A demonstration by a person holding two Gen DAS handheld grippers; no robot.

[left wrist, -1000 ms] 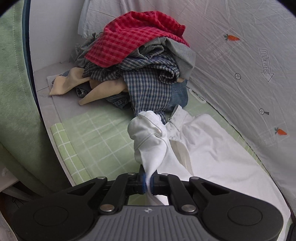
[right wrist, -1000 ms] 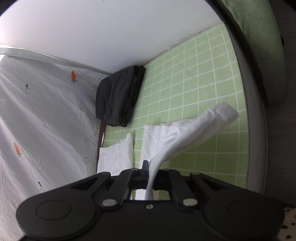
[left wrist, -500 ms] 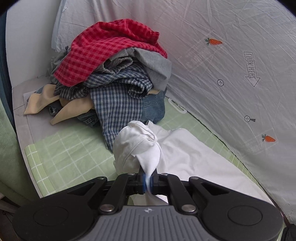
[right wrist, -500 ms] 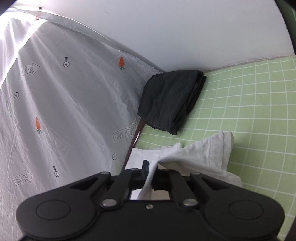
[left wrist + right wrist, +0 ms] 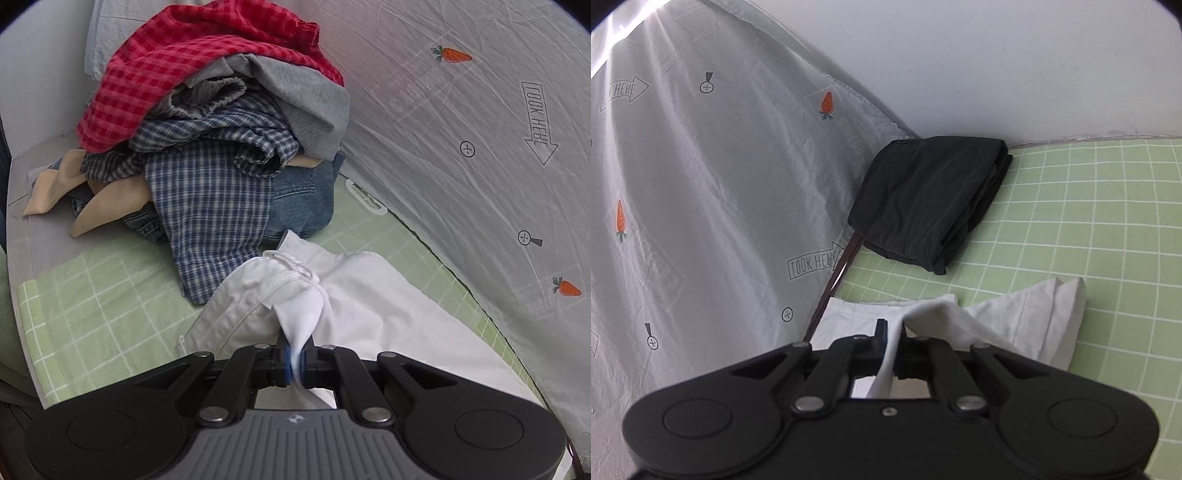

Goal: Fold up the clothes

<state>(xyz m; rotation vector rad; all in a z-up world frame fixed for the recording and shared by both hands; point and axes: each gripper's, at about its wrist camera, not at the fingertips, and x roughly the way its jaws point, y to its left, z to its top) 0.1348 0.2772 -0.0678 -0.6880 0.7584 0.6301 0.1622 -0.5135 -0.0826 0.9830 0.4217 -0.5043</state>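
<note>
A white garment [image 5: 369, 295] lies on the green checked mat [image 5: 92, 306]. My left gripper [image 5: 294, 363] is shut on a bunched fold of it, low over the mat. In the right wrist view my right gripper [image 5: 892, 339] is shut on another edge of the same white garment [image 5: 1027, 317], whose folded end lies on the mat [image 5: 1089, 221]. A pile of unfolded clothes [image 5: 221, 122] sits beyond the left gripper, with a red checked piece on top and a blue plaid shirt touching the white garment.
A grey sheet printed with carrots [image 5: 480, 129] rises along the right of the left wrist view and shows on the left in the right wrist view [image 5: 701, 184]. A folded black garment [image 5: 931, 199] lies on the mat by the white wall [image 5: 960, 55].
Both grippers have lowered toward the mat with the white garment still held. The raised cloth ends now rest on the mat. The clothes pile looms nearer in the left view.
</note>
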